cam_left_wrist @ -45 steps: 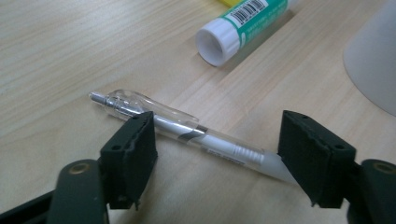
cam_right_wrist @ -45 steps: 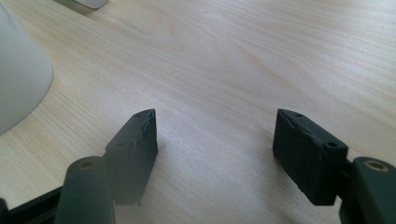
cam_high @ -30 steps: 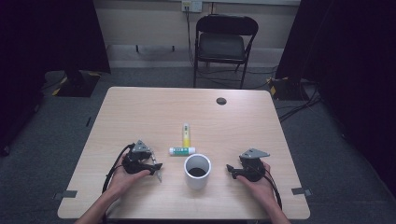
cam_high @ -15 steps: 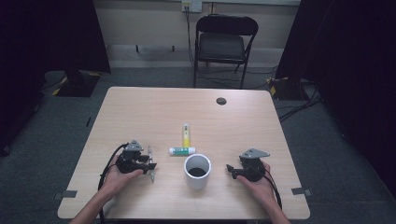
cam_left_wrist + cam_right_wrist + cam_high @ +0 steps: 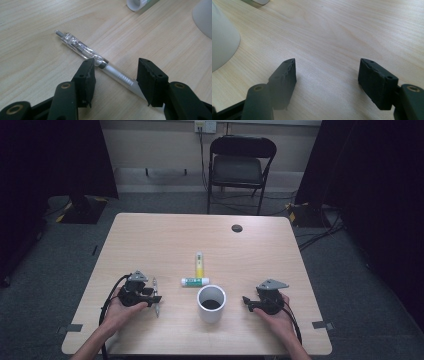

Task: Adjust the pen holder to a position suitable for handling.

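Note:
A clear and silver pen lies flat on the wooden table, also seen as the pen at the front left. My left gripper sits low over it, with the barrel running slantwise between the two pads. The jaws have just been opening a little and do not clamp the pen. In the high view the left gripper is held in a hand left of the white cup. My right gripper stands open over bare wood, right of the cup; the same right gripper points toward it.
A green and white glue stick and a yellow marker lie just behind the cup. The glue stick's cap end shows beyond the pen. A dark round grommet sits far back. A folding chair stands beyond the table.
The left gripper has shifted a little to the left and settled over the pen. The right gripper has kept still.

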`<state>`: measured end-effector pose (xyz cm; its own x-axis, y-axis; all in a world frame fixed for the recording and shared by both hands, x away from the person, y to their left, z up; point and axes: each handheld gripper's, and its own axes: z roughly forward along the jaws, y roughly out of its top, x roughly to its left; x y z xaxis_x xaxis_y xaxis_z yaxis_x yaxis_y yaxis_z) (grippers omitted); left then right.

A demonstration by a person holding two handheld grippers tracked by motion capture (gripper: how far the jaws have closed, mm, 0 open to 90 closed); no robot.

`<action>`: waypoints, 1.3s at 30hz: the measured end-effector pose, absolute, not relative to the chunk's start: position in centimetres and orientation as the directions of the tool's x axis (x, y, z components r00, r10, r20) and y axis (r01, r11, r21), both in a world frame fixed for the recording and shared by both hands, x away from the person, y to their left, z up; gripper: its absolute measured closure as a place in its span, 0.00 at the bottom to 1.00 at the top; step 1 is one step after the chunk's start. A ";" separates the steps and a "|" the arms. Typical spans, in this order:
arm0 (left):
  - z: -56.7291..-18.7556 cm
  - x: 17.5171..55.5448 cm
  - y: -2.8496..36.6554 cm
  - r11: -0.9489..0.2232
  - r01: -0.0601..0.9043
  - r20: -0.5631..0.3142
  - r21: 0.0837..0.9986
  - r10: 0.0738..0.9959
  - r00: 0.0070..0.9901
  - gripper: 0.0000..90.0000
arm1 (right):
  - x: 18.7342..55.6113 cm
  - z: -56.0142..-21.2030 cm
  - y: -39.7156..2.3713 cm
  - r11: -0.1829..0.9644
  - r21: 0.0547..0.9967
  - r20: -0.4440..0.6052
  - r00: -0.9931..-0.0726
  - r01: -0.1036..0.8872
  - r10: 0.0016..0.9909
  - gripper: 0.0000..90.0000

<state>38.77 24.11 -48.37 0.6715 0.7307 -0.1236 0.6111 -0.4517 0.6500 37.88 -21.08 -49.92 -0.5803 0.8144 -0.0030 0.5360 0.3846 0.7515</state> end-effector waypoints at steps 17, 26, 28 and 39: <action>-48.7 38.5 21.4 -0.508 0.543 -0.039 0.669 0.706 0.707 0.42 | 37.9 -49.9 -21.1 0.385 0.751 -0.004 -0.580 0.536 0.815 0.33; -48.6 38.4 21.1 -0.527 0.515 -0.038 0.676 0.673 0.739 0.69 | 37.9 -49.9 -21.1 0.384 0.752 -0.002 -0.580 0.537 0.815 0.33; -48.6 38.4 21.3 -0.523 0.518 -0.054 0.677 0.667 0.743 0.74 | 37.9 -49.9 -21.1 0.384 0.751 -0.002 -0.579 0.537 0.815 0.33; -48.1 37.5 22.6 -0.541 0.532 -0.105 0.651 0.631 0.769 0.87 | 37.9 -49.9 -21.1 0.385 0.751 -0.003 -0.581 0.536 0.814 0.33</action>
